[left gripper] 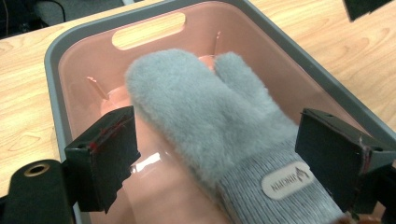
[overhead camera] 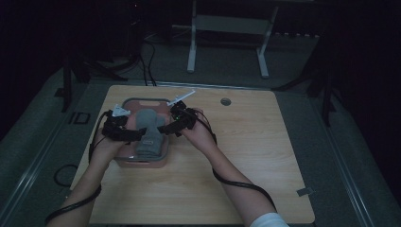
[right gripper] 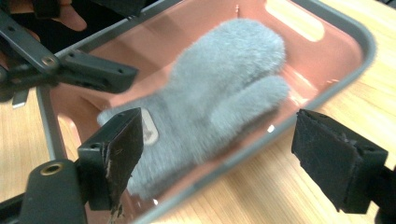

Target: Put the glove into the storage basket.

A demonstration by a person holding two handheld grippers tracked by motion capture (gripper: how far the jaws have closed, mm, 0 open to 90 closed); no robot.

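Wooden surroundings: pale wood-grain table [overhead camera: 246,156] under everything; small round grey grommet [overhead camera: 225,101] at 1 o'clock from the bin, well apart; white metal table frame [overhead camera: 227,38] on the floor beyond the far edge.
In the way: bin's grey rim between the right gripper's jaws and the mitten in the right gripper view; left gripper's dark linkage across the 10 o'clock corner of that view.
Container: pink plastic rectangular bin with grey rim and slot handles [overhead camera: 163,158] [left gripper: 51,60] [right gripper: 359,32], on the table's left half.
Contents: fluffy grey mitten with ribbed knit cuff and small oval label [overhead camera: 149,130] [left gripper: 205,116] [right gripper: 219,88], lying flat in the bin, thumb alongside the palm.
Left gripper [overhead camera: 137,134] [left gripper: 224,163]: jaws spread wide, either side of the cuff, pads off the fabric, nothing held.
Right gripper [overhead camera: 163,127] [right gripper: 224,158]: jaws spread wide above the bin's rim, pads clear of mitten and rim, nothing held.
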